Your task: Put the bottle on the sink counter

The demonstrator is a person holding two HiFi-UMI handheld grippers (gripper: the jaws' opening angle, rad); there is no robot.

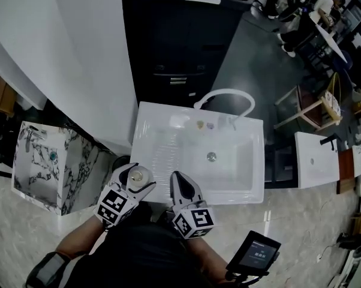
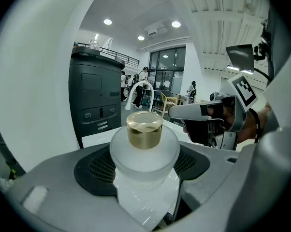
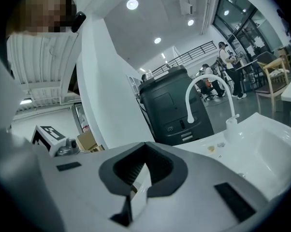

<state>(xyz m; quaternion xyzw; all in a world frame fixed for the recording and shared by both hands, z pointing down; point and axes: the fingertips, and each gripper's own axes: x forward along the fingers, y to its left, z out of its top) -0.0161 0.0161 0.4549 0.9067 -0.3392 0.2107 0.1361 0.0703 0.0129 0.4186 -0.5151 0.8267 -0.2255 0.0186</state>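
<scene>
The left tongs [image 1: 132,182] are clamped on the frosted bottle [image 1: 138,174] just below its gold cap [image 2: 144,128]. The bottle is upright at the near left corner of the white sink [image 1: 168,125]; whether it touches the rim is unclear. Just beside them, the right tongs [image 1: 179,180] are closed together with nothing between them, pointing towards the arched white faucet [image 1: 228,93].

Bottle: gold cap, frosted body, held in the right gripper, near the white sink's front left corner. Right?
Wrong gripper. The bottle is held in the left gripper, as the left gripper view shows; the right gripper is shut on nothing. The gold cap, frosted body and spot by the sink hold.
</scene>
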